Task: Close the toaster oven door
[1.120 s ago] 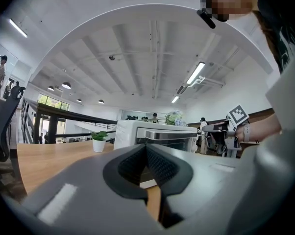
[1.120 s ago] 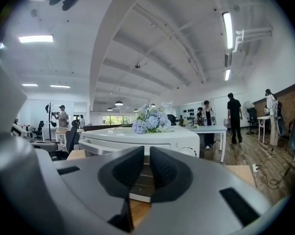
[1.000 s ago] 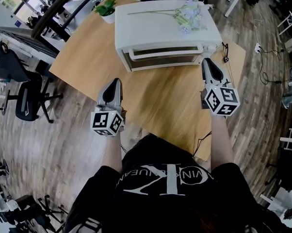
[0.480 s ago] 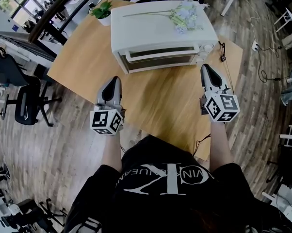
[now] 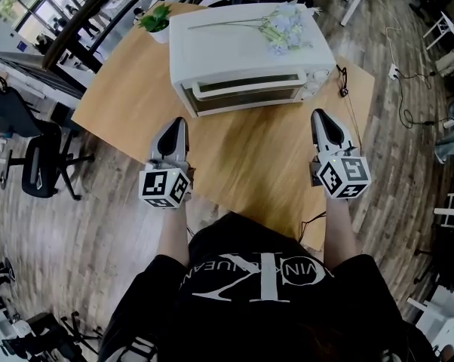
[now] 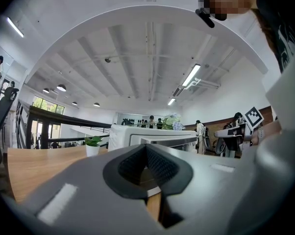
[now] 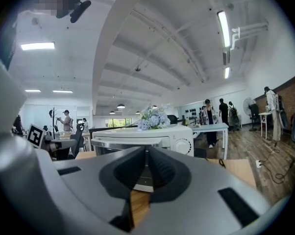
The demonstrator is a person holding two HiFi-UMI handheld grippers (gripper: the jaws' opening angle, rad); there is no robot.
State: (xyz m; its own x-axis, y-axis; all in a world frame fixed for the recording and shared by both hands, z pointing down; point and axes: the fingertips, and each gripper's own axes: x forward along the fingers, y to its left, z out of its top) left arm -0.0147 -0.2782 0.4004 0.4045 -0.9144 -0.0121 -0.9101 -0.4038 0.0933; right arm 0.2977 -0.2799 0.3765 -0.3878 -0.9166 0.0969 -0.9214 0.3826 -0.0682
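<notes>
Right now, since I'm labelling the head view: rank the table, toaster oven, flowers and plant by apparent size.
1. table
2. toaster oven
3. flowers, stem included
4. plant; it sits farthest from the camera, so its place below the flowers is unsure.

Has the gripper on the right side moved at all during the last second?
Yes. The right gripper has drawn back from the toaster oven, toward the person's body; more bare table shows between them.
</notes>
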